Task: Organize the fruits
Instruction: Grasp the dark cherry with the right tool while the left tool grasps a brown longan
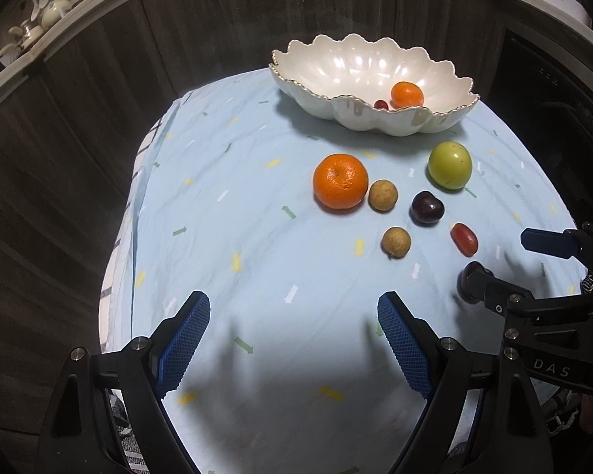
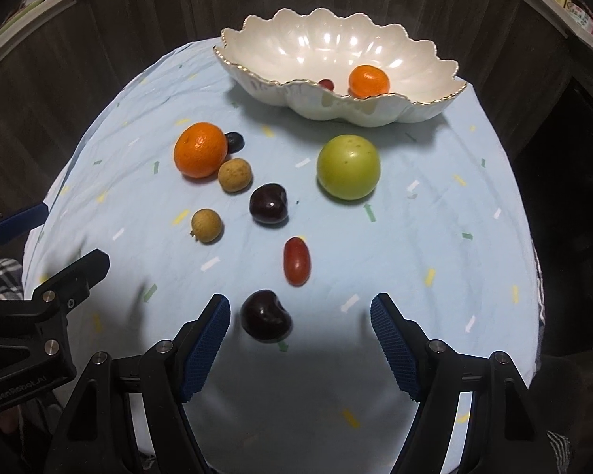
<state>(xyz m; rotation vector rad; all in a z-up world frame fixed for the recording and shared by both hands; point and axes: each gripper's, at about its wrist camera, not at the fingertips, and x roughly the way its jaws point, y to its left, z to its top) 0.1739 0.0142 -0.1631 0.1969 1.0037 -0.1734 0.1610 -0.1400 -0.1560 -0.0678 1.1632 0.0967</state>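
A white scalloped bowl at the back of the table holds a small orange and a small red fruit. On the cloth lie a big orange, a green fruit, two tan longans, a dark cherry, a red grape tomato and a small dark fruit. My right gripper is open around a second dark cherry, which lies nearer its left finger, untouched. My left gripper is open over bare cloth.
A light blue patterned cloth covers the small table, with dark wood panels behind and to the left. A shelf with white crockery runs along the top left. The cloth's right edge drops into a dark gap.
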